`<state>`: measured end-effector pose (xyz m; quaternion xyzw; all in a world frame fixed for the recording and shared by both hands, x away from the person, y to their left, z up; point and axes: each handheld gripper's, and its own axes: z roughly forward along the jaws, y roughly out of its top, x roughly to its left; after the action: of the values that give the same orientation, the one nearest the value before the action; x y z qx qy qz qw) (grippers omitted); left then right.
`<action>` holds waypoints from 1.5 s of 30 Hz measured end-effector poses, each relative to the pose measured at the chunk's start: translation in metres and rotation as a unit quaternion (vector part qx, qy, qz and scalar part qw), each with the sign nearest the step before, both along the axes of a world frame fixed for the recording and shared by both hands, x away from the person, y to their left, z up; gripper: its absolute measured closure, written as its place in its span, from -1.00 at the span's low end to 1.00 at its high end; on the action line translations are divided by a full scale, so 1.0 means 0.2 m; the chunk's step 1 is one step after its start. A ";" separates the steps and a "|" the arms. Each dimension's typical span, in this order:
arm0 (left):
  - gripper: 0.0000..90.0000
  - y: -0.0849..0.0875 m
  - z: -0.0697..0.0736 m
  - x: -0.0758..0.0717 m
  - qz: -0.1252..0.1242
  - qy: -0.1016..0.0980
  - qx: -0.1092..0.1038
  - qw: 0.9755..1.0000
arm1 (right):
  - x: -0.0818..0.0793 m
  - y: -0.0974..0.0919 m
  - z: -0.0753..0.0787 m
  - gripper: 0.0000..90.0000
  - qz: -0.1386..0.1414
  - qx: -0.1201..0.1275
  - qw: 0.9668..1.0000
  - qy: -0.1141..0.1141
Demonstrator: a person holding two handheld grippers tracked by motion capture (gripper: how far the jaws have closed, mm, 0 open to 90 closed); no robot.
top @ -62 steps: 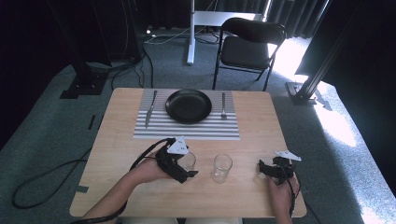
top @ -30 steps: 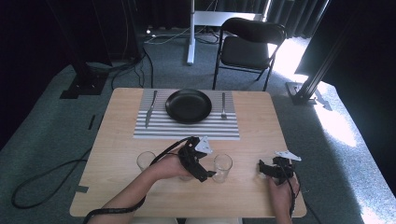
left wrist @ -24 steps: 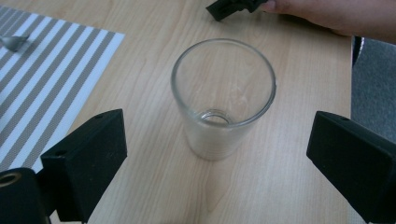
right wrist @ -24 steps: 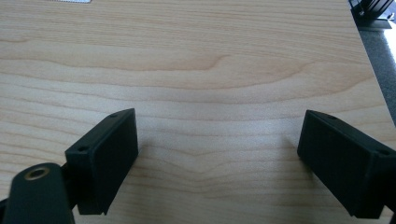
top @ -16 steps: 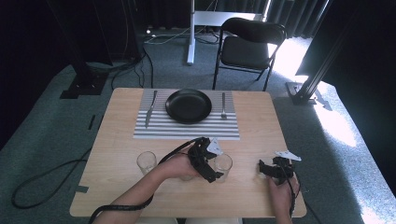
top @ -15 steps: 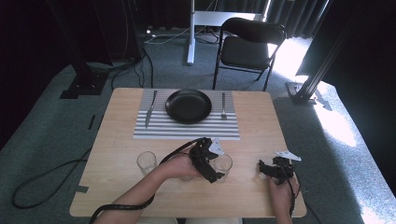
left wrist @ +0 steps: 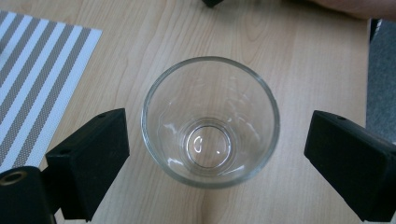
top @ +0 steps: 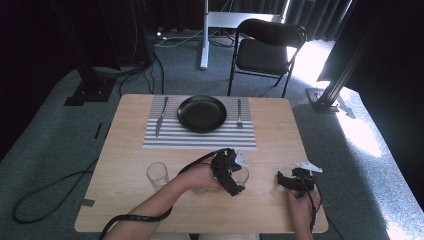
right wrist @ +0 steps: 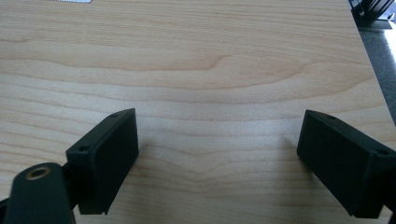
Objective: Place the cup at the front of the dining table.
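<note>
The wooden table [top: 125,200] is carrying a striped placemat [top: 200,140] at its far side, with a black plate [top: 202,113] centred on it, a knife [top: 161,116] lying to the plate's left and a fork [top: 239,113] to its right. Two clear glass tumblers are standing upright on the bare wood nearer the person: one tumbler [top: 156,175] is sitting apart at the left, untouched; the second tumbler [left wrist: 210,120] is standing near the table's middle, open end up.

The left gripper [top: 234,176] is hovering directly over this second tumbler and looking straight down into it. Its jaws are standing one on each side of the rim, with wood showing in the gaps, so neither pad is pressing on the glass yet. The jaws have just been closing a little, with the tumbler between them. They are still set wider than the rim.

The right gripper [top: 289,181] is resting near the table's right edge, jaws spread wide over bare wood, holding nothing.

Key relation: the tumbler's long axis is running vertically, in line with the left gripper's approach, and the left hand is much the nearer. Judgement: the next move is calling for a short descent and squeeze across the rim.
</note>
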<state>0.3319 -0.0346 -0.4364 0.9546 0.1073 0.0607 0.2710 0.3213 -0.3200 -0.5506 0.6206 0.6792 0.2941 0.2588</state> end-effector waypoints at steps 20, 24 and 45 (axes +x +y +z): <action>-0.61 -0.11 -0.05 0.03 0.023 0.007 0.058 0.998 | 0.00 0.00 0.00 -0.70 0.002 0.000 1.000 -0.001; -0.51 -0.13 -0.06 0.03 0.031 0.004 0.071 0.997 | 0.00 0.00 0.00 -0.71 0.002 0.000 1.000 -0.001; -0.36 -0.15 -0.07 0.04 0.045 0.023 0.073 0.996 | 0.00 0.00 0.00 -0.71 0.002 0.000 1.000 -0.001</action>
<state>0.3397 -0.0649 -0.4507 0.9672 0.1519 0.0592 0.1948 0.3211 -0.3197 -0.5505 0.6191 0.6800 0.2956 0.2587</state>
